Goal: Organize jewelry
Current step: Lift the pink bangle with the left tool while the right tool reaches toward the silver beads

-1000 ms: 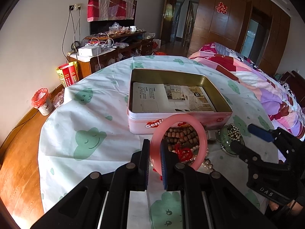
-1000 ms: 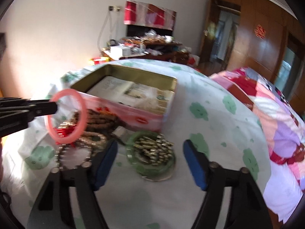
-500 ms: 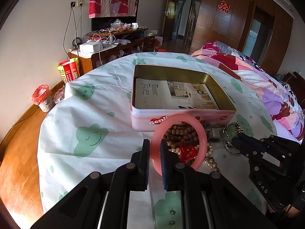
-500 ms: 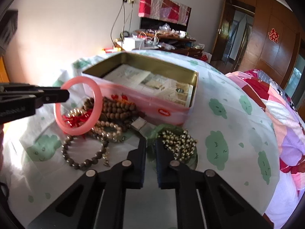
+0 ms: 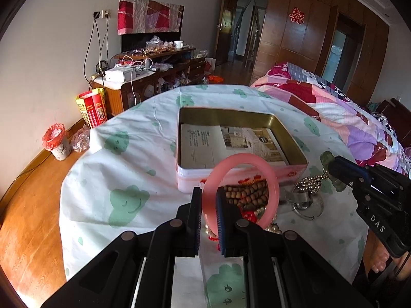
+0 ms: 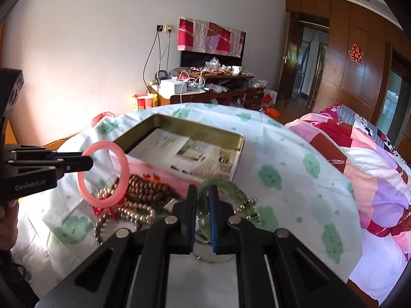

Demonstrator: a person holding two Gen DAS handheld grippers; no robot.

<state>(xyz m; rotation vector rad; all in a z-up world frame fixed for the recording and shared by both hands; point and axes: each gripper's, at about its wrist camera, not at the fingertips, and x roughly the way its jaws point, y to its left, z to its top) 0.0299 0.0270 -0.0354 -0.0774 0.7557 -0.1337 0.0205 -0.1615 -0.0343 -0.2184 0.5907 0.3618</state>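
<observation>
Bangles number two: one pink glossy ring bangle [image 5: 272, 195] pinched upright in the left claw [image 5: 208, 202], one green translucent bangle [image 6: 226, 186] clamped by the right claw [image 6: 203, 202]. One open pink tin box [image 5: 295, 145] sits on the cloud-print worktop [image 5: 128, 159] behind several bead strands [image 6: 149, 187].

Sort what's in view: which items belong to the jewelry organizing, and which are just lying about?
Job items: pink bangle, green bangle, wooden bead bracelet, pearl bracelet, open tin.

Lying about: white box, mug, red-lined bin, patchwork quilt.
</observation>
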